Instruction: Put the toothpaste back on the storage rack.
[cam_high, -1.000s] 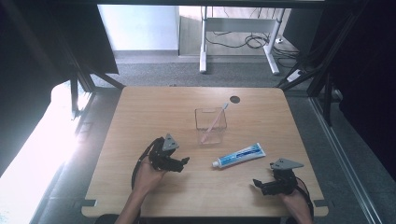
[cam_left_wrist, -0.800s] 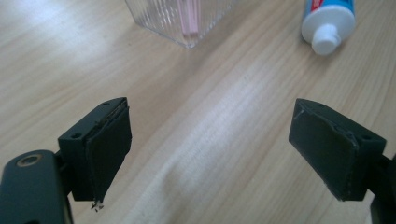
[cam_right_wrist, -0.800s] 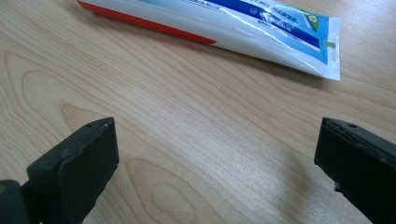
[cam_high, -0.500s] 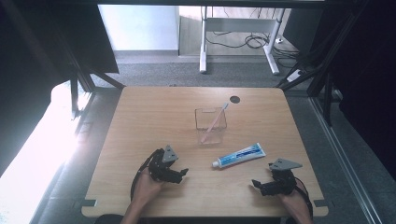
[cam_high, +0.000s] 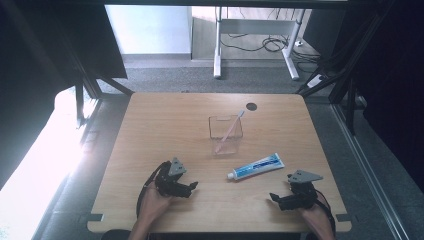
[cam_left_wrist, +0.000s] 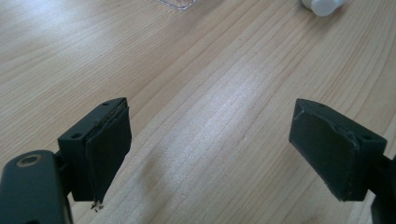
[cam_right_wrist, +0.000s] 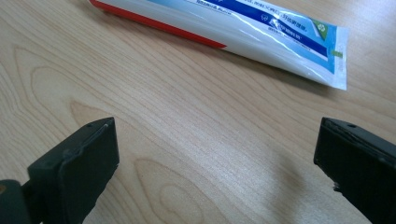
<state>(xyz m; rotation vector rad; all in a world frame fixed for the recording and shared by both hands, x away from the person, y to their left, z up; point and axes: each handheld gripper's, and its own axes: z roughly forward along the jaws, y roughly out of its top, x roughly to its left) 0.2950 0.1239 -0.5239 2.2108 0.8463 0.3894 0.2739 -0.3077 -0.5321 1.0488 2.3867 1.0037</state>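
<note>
Both pairs of jaws stand wide apart with nothing between them but bare wood. Those of my left gripper (cam_high: 192, 186) hover low over the pale wooden surface (cam_high: 165, 125), and past them sit a corner of the clear square plastic cup (cam_left_wrist: 176, 3) and the white cap of the white-and-blue toothpaste tube (cam_left_wrist: 323, 5). My right gripper (cam_high: 274, 198) holds near the front edge, and ahead of its jaws the tube (cam_right_wrist: 243, 25) lies flat, its crimped end toward my right jaw, just beyond reach.

Over the last second my left hand (cam_high: 152, 205) has drawn back toward me, away from the cup (cam_high: 225, 134), where a pale toothbrush (cam_high: 231, 129) leans; my right has barely moved. I judge the brush is in place and the tube (cam_high: 256, 167) is next, likely for the right side.

Printing runs along the blue band, too blurred to read; a red stripe edges it.
</note>
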